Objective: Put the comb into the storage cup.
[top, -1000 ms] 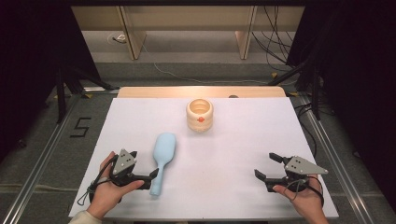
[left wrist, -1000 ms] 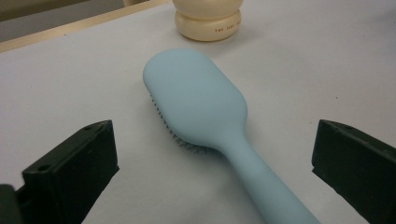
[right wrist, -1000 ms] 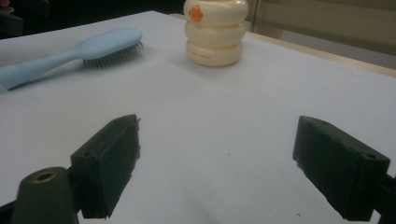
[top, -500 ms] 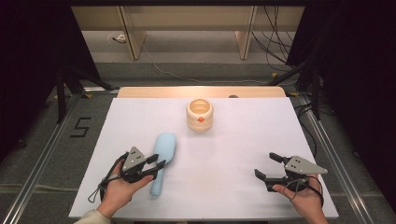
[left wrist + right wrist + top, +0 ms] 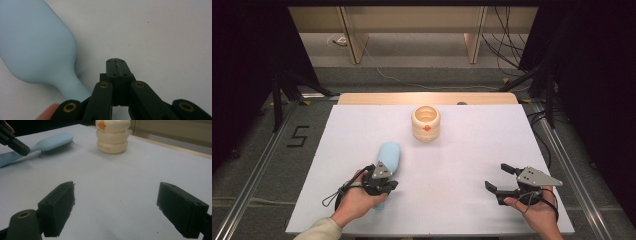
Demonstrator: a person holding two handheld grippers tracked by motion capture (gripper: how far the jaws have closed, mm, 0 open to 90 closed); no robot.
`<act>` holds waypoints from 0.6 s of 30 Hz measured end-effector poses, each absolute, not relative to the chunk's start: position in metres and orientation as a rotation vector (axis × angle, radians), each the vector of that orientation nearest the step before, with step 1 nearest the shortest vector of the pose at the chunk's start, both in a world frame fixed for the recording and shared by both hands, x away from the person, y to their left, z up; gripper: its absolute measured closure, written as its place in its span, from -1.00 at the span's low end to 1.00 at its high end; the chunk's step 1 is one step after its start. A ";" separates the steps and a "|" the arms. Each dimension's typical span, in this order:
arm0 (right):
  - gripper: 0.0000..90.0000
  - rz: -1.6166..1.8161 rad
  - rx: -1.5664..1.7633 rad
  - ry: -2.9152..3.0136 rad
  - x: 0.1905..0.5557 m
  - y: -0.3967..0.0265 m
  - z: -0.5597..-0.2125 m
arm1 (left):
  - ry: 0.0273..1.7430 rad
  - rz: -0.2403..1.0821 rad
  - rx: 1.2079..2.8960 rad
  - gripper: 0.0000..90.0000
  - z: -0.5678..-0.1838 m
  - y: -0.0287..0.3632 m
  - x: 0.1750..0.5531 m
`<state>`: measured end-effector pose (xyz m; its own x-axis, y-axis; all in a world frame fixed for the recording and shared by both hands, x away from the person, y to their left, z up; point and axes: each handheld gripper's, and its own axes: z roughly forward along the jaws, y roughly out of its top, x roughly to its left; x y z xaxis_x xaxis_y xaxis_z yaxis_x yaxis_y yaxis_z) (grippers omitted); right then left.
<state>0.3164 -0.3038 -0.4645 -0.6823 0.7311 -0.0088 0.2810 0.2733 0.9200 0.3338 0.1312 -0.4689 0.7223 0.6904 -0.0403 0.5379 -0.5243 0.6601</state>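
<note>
High view: a white table [image 5: 462, 150] seen from above, with a person's two hands entering from the near edge; the left hand [image 5: 354, 200] holds the left tongs [image 5: 384, 186] over the handle of a pale blue brush [image 5: 388, 157], whose head reaches away from the tongs toward the far side; whether the tongs touch the brush cannot be told here; the right hand [image 5: 534, 210] holds the right tongs [image 5: 501, 180] well apart to the right, jaws spread, nothing between them; a cream jar [image 5: 426, 123] with an orange mark stands beyond both tongs, near the far middle of the table.

Left gripper view: the left tongs [image 5: 116, 61] have their jaws pressed together with nothing between; the brush [image 5: 37, 47] lies just beside them on their left, its handle running down past the linkage; a fingertip [image 5: 48, 112] shows at the bottom edge.

Right gripper view: the right tongs [image 5: 115, 205] stand wide apart over bare table [image 5: 120, 177]; ahead of them stands the jar [image 5: 113, 136], made of stacked rounded rings; to its left lies the brush [image 5: 50, 143], bristles down; the left tongs [image 5: 15, 143] sit above its handle at the upper left.
</note>
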 end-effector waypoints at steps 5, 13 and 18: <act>-0.65 1.392 0.912 2.117 0.316 -0.304 -0.464 | 0.929 0.265 2.298 0.99 -0.474 0.128 0.333; -0.65 1.395 0.911 2.122 0.317 -0.303 -0.465 | 0.960 0.252 2.355 0.99 -0.479 0.128 0.333; -0.65 1.394 0.911 2.129 0.317 -0.303 -0.465 | 0.962 0.244 2.379 0.99 -0.480 0.129 0.335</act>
